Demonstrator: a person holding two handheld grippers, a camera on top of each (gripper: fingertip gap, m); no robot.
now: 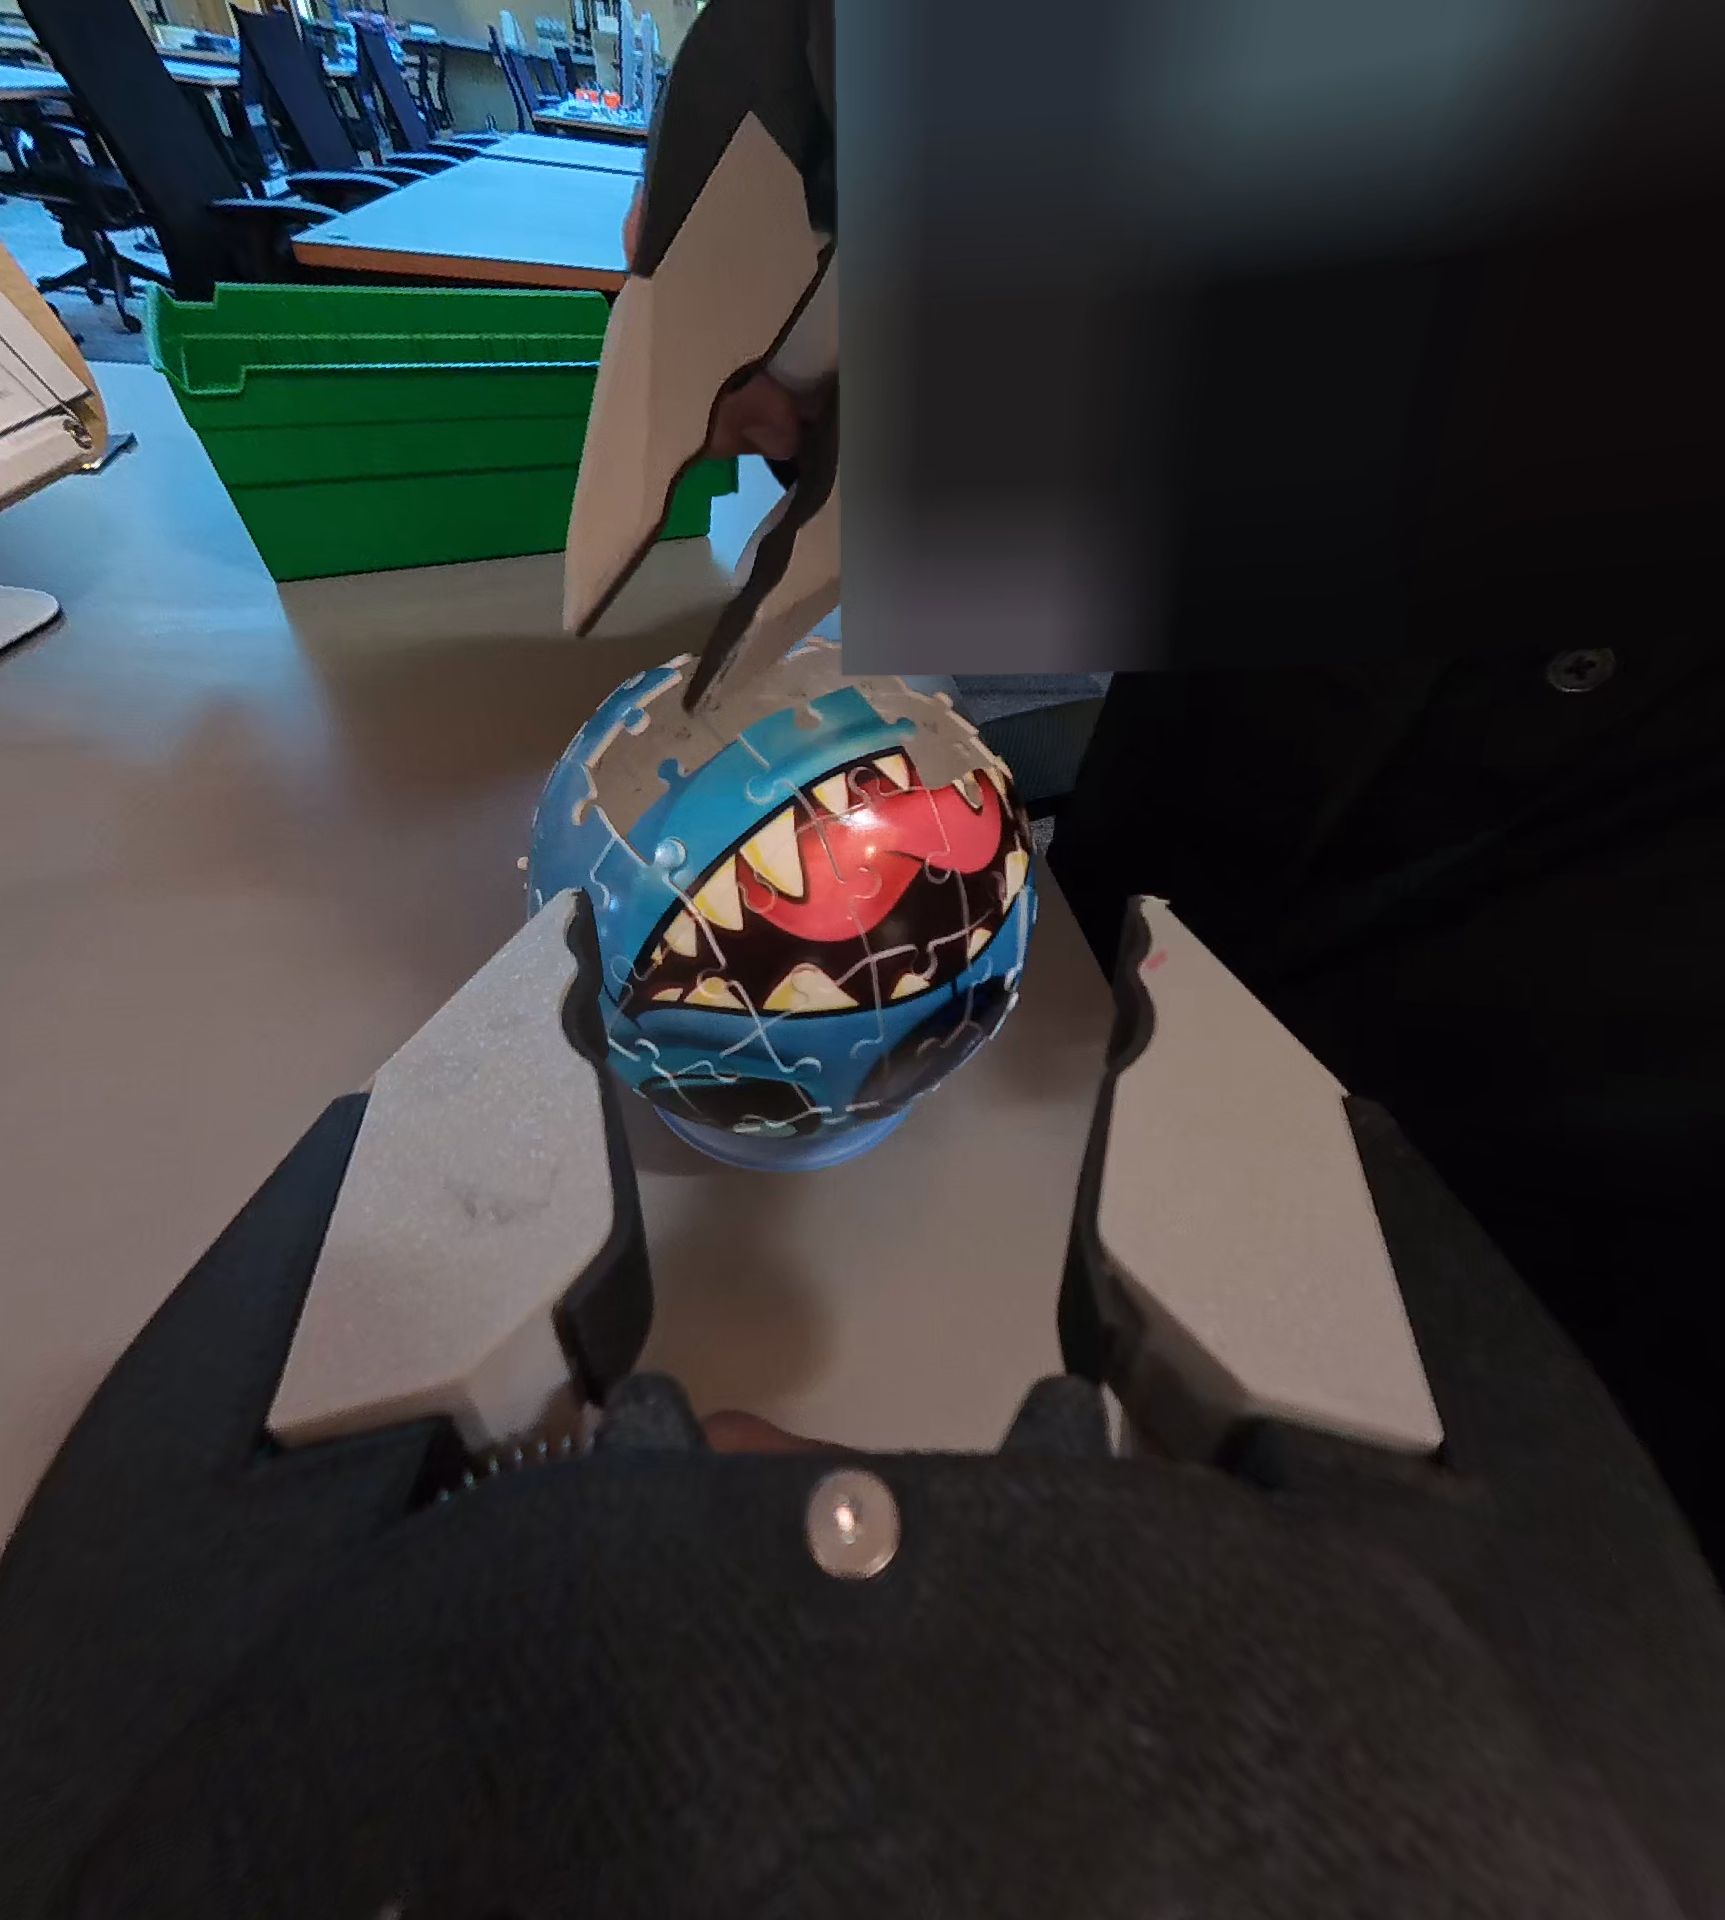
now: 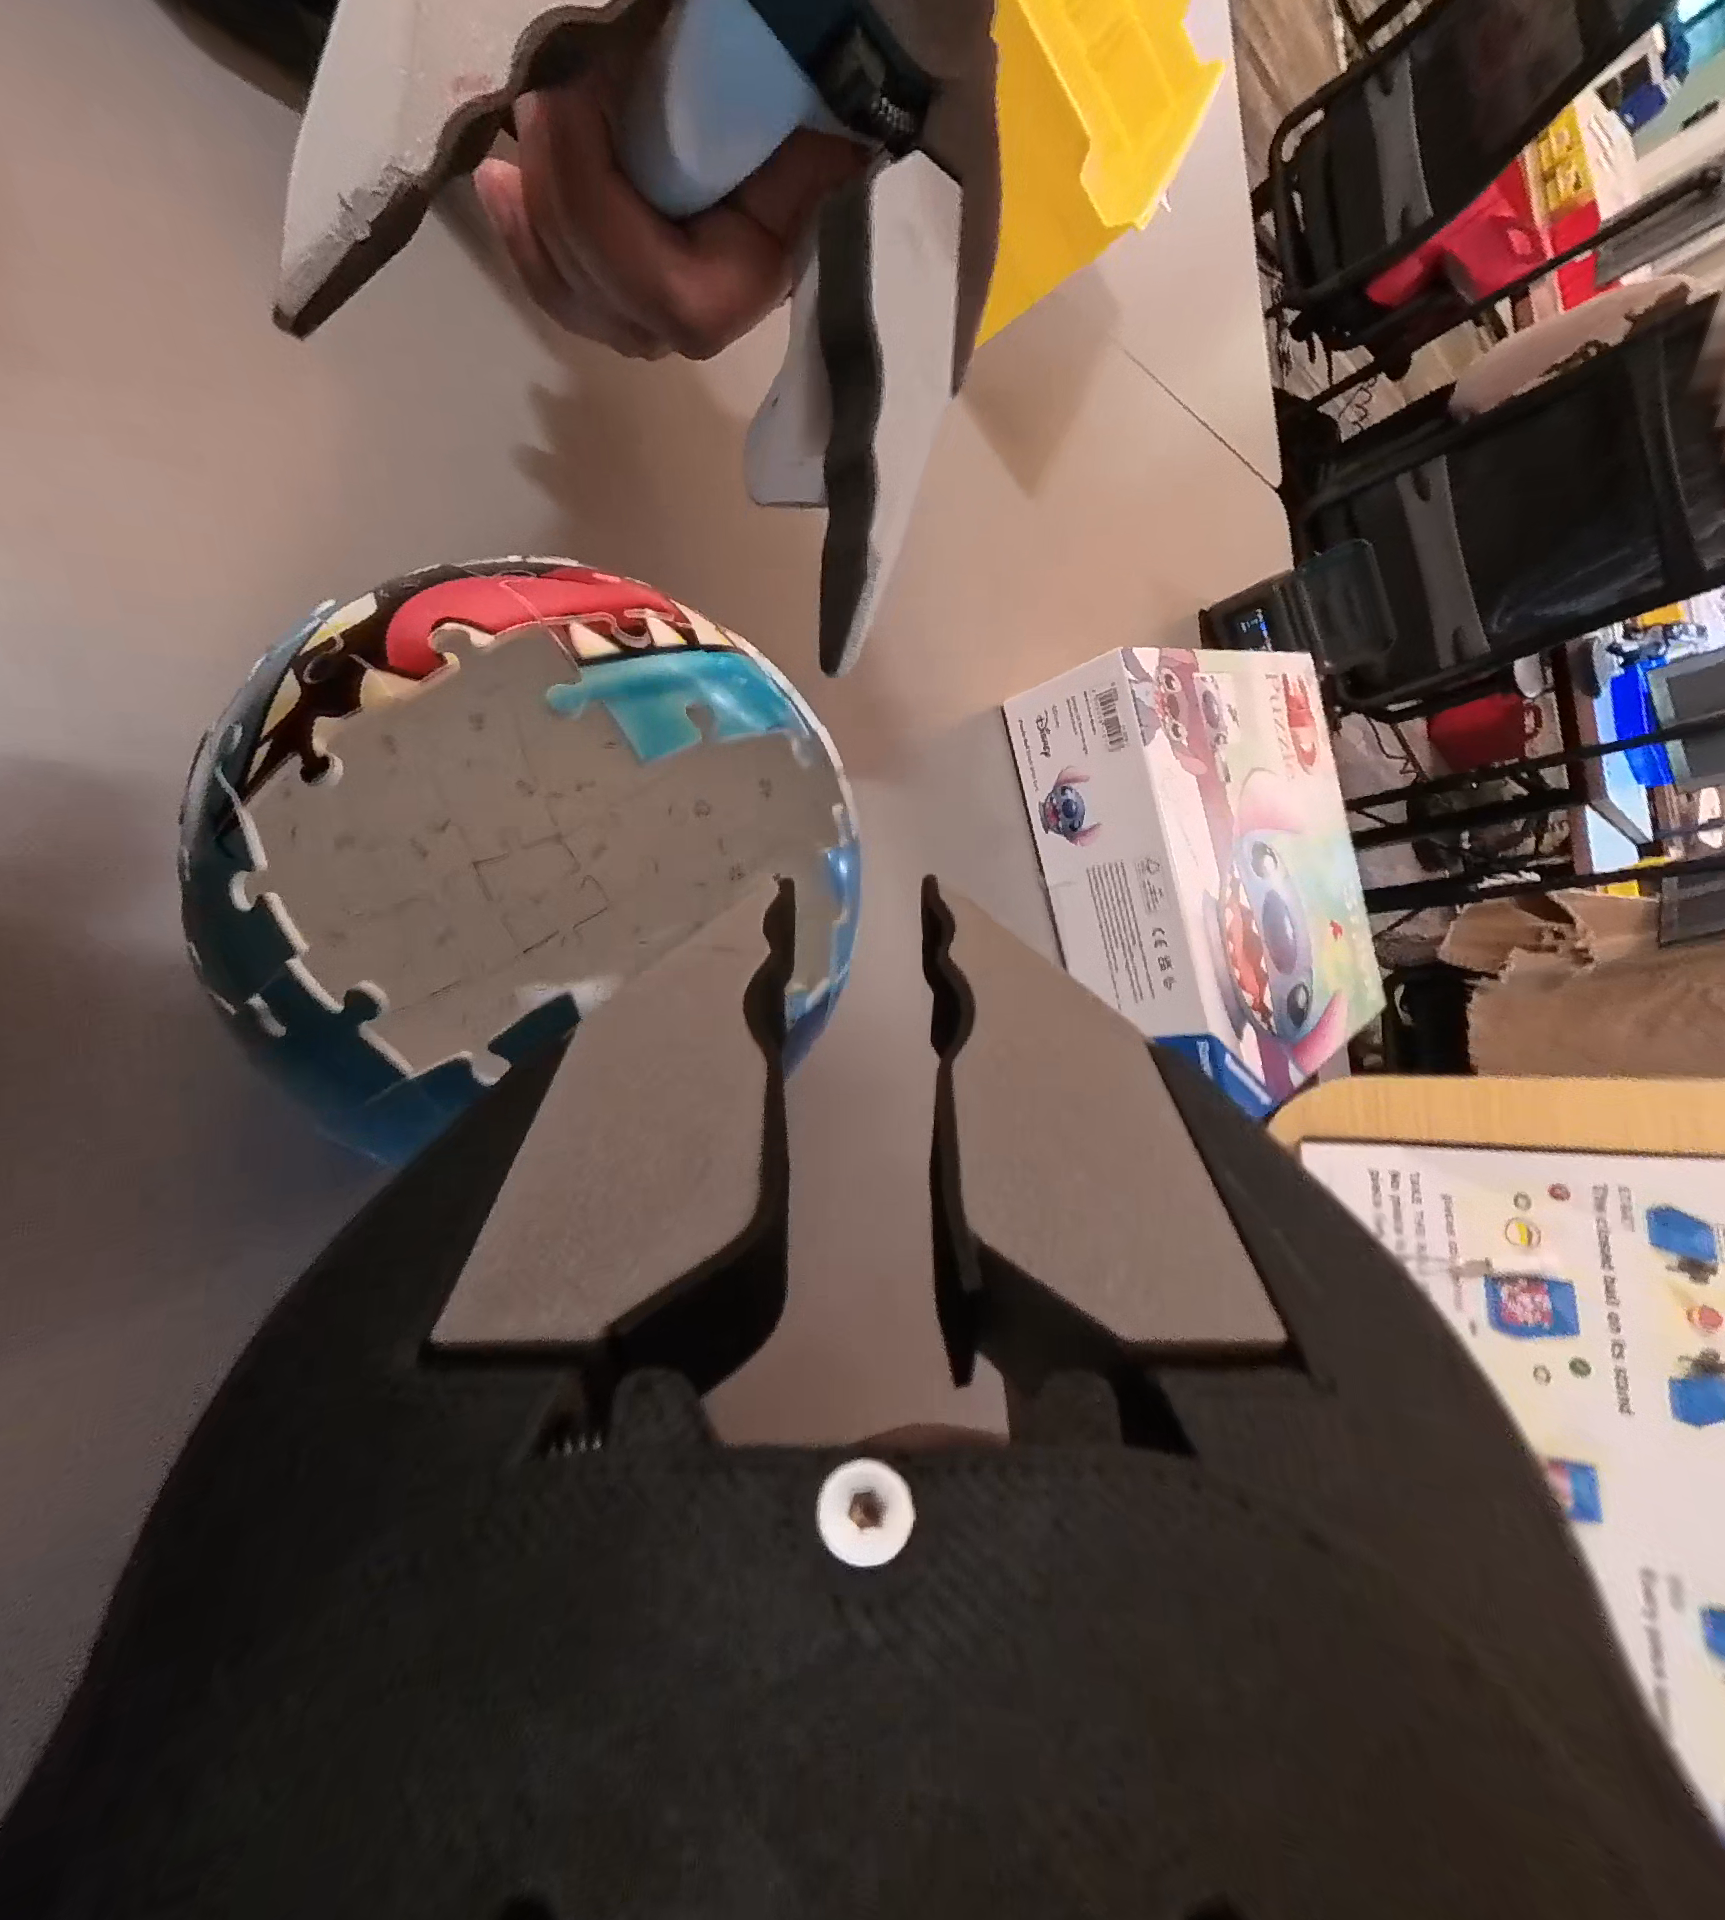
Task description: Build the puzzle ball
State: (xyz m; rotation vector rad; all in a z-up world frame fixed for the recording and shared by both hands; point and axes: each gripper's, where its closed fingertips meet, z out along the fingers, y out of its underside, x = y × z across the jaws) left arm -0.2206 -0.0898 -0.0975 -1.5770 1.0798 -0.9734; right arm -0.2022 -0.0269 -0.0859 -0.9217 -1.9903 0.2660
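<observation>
The puzzle ball (image 1: 837,862) is blue with a toothed red mouth and stands on a blue ring stand (image 1: 775,1143) on the grey table (image 1: 162,831). Its top has a wide gap that shows the grey inside of the pieces (image 2: 484,831). My left gripper (image 1: 853,925) is open wide around the ball, with its left finger against the ball's side. It also shows at the top of the right wrist view (image 2: 562,494), held by a hand. My right gripper (image 2: 858,883) is slightly open and empty, just above the ball's rim. In the left wrist view (image 1: 638,665) one of its tips reaches into the gap.
A stack of green crates (image 1: 401,416) stands behind the ball. A puzzle box (image 2: 1201,852), a yellow bin (image 2: 1097,135) and an instruction sheet on cardboard (image 2: 1616,1351) lie on the table's side. A person in dark clothes (image 1: 1409,935) is close on the right.
</observation>
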